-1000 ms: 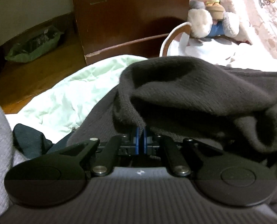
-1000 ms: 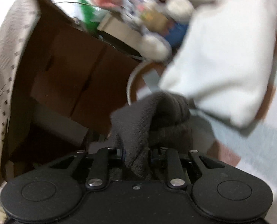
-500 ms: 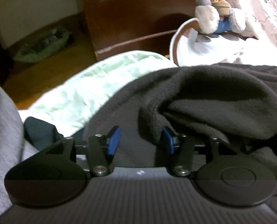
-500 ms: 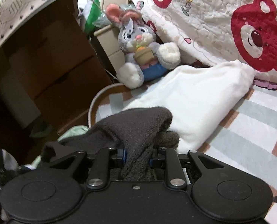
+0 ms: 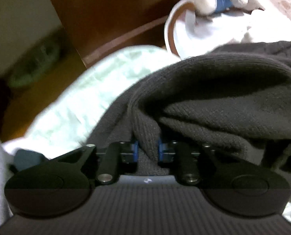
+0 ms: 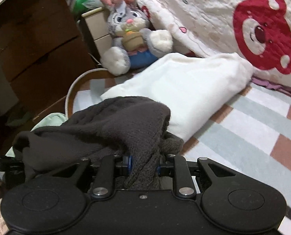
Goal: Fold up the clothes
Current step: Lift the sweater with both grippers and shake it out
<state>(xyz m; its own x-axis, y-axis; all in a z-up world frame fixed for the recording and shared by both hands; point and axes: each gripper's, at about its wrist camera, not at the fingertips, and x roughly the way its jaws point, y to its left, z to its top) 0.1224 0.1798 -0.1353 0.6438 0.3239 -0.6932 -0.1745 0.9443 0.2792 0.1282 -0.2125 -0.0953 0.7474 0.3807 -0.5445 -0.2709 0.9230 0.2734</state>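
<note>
A dark grey knit garment lies bunched in front of both grippers. My left gripper is shut on a ribbed edge of it, with the blue pads pressing the fabric from both sides. In the right wrist view the same garment is draped over the fingers, and my right gripper is shut on a thick fold of it. Both fingertips are mostly hidden by the cloth.
A pale green cloth lies under the garment at the left. A folded white blanket rests on the striped bed cover. A plush rabbit sits by brown wooden furniture. A bear-print quilt is behind.
My left gripper was shut, opened half a second ago, and has now shut again on a ribbed edge of the garment. The right gripper kept its hold and swung its view toward the bed.
</note>
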